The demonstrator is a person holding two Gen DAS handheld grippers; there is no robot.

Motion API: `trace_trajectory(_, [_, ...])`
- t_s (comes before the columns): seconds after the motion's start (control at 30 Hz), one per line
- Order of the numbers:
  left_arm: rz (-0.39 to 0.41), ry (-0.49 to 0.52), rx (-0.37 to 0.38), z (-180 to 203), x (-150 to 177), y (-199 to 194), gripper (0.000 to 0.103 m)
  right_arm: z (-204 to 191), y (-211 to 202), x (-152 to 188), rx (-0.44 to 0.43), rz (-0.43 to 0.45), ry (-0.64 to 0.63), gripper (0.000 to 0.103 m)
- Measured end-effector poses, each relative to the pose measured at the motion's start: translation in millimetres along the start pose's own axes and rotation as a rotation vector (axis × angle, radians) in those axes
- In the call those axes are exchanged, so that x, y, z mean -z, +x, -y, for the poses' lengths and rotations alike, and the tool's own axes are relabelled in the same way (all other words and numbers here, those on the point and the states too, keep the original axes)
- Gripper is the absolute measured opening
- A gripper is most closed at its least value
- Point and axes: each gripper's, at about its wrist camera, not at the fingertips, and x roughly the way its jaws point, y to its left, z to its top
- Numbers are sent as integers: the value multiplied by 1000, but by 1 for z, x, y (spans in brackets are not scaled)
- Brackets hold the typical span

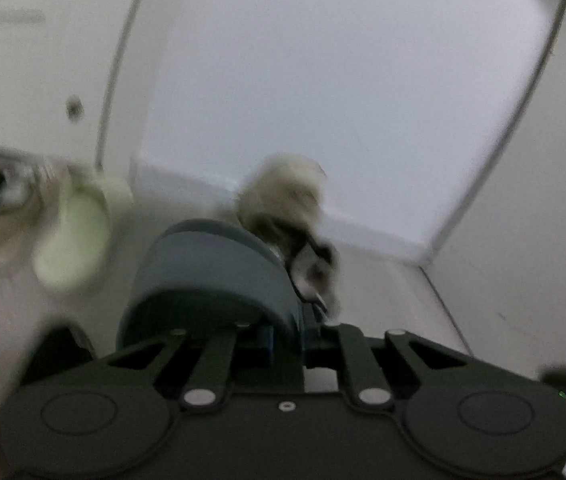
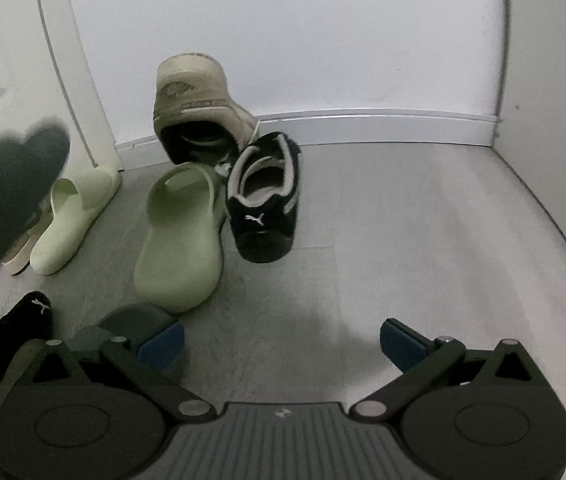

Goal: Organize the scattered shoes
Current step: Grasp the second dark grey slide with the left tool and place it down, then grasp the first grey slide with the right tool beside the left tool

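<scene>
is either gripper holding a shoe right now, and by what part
The right gripper is open and holds nothing. The left gripper looks shut, with a blurred beige shoe just past its fingers; whether it grips it, and where, cannot be told.

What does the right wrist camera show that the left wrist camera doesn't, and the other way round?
Only the right wrist view shows the open right gripper, the green slide lying mid-floor, the black sneaker beside it, and a second black sneaker at the lower left edge. Only the left wrist view shows the left gripper, blurred, its fingers close together near a grey rounded thing; whether it grips is unclear. Both show the pale green slide by the door frame, the beige shoe, white wall and baseboard.
</scene>
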Motion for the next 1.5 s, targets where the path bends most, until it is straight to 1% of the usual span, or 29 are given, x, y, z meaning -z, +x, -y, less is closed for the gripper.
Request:
trace_trajectory(0.07, [-53,13,38,12,20,2,12,4,-7,4,15,6,10,103])
trace_trajectory(0.13, [-101,31,74,23,38,6,12,12,-18,9,48,16,19,103])
trace_trajectory(0.17, [-105,33,78,22,42,4,12,16,-23,12,66,22,24,103])
trace_trajectory(0.2, [-135,35,116,26,51,13,12,20,-28,15,85,27,29,103])
trace_trajectory(0.3, [-168,56,132,36,68,23,12,31,-43,23,134,41,42,103])
trace_trajectory(0.37, [-190,72,127,42,79,36,12,36,-50,30,153,41,50,103])
trace_trajectory(0.4, [-208,90,123,45,86,49,12,38,-54,33,163,39,53,103])
trace_trajectory(0.47, [-217,102,125,50,93,52,12,41,-57,39,174,33,55,103])
trace_trajectory(0.6, [-237,129,109,55,106,76,12,44,-60,48,190,14,58,103])
trace_trajectory(0.7, [-236,124,97,53,108,87,12,44,-58,49,194,12,49,103])
trace_trajectory(0.8, [-232,115,104,49,105,101,12,42,-55,48,200,16,34,103])
trace_trajectory(0.93, [-233,166,109,54,106,113,12,41,-52,47,196,13,29,102])
trace_trajectory(1.03, [-249,178,108,54,109,117,17,43,-51,47,204,9,32,102])
trace_trajectory(1.13, [-239,212,104,53,106,109,31,43,-51,47,207,4,31,102])
trace_trajectory(1.2, [-232,239,119,48,101,96,49,42,-51,47,203,3,28,102])
trace_trajectory(1.23, [-230,247,126,42,99,86,50,41,-51,48,199,2,25,102])
trace_trajectory(1.33, [-226,244,129,20,96,54,51,38,-53,51,177,-9,17,102])
trace_trajectory(1.4, [-225,239,120,11,96,43,52,33,-51,55,148,-26,7,99])
trace_trajectory(1.5, [-238,225,91,-5,98,26,52,20,-43,62,87,-71,-31,88])
